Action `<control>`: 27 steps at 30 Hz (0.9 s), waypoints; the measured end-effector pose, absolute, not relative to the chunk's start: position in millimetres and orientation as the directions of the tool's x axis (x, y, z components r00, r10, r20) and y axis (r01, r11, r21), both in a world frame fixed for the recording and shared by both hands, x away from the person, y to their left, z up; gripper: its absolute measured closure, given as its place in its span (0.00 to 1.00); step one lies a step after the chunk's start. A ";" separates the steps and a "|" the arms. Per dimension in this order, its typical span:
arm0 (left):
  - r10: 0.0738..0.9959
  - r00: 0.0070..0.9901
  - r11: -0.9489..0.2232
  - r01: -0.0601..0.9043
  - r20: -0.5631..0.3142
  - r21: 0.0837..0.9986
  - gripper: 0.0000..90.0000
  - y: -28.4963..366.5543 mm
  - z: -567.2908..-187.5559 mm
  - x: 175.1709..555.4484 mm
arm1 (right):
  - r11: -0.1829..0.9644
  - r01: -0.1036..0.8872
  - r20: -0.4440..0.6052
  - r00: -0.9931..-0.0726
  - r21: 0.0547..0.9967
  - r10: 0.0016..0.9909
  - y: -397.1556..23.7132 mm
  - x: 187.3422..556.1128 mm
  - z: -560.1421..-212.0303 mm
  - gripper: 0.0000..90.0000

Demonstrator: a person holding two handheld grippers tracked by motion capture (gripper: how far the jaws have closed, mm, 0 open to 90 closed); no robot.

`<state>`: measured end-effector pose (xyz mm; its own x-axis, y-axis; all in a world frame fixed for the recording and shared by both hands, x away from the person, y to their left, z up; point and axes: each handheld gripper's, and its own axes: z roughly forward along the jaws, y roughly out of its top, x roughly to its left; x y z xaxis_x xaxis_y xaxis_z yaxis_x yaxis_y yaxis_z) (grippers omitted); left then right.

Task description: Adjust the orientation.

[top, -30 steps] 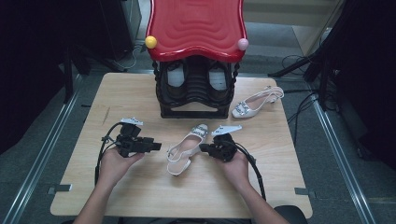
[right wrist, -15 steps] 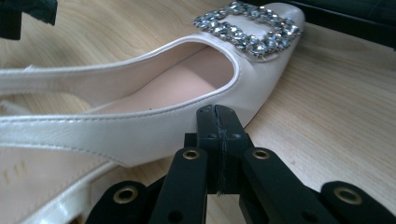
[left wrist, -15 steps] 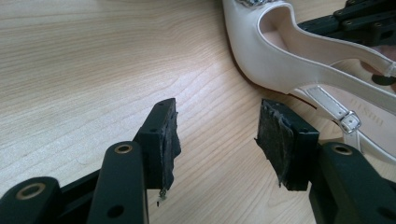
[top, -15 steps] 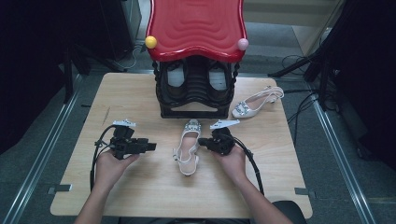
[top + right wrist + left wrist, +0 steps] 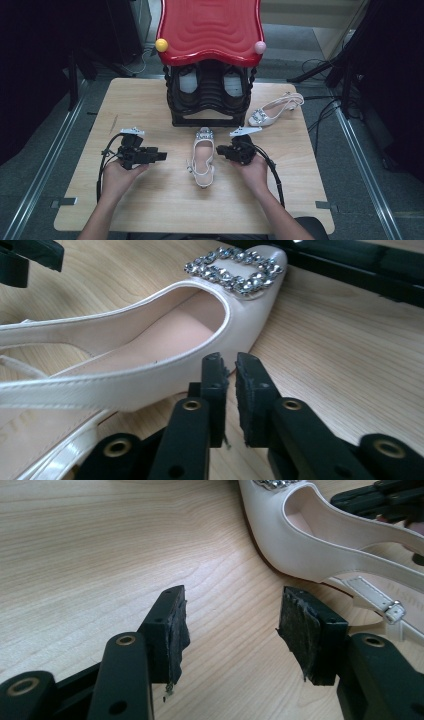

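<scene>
Left gripper [image 5: 161, 156] jaws spread, empty | right gripper [image 5: 221, 152] jaws nearly pressed together beside white shoe [image 5: 202, 157], gripping nothing | I judged a nudge might slide it across the desk [image 5: 120, 210].

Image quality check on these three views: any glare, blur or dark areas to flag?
High view: table evenly lit, surroundings nearly black, sheen on the red top. Left gripper view: own jaws sharp, the white shoe slightly soft, right gripper blurred at the corner. Right gripper view: buckle glints, the shoe's near strap blurs.
</scene>
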<state>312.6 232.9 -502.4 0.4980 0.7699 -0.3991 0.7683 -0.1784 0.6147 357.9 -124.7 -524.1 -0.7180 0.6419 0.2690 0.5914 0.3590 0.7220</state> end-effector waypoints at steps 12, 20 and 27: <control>0.767 0.500 -0.171 0.764 -0.403 0.622 0.47 234.5 -502.6 319.0 | 0.274 0.589 0.278 -0.677 0.761 0.682 -173.8 340.2 -504.0 0.87; 0.771 0.495 -0.159 0.759 -0.401 0.631 0.47 240.6 -500.9 318.4 | 0.243 0.592 0.263 -0.639 0.769 0.723 -198.1 345.0 -498.2 0.88; 0.758 0.501 -0.156 0.761 -0.418 0.630 0.47 237.6 -501.9 319.1 | 0.227 0.594 0.238 -0.601 0.772 0.763 -212.5 361.7 -494.2 0.97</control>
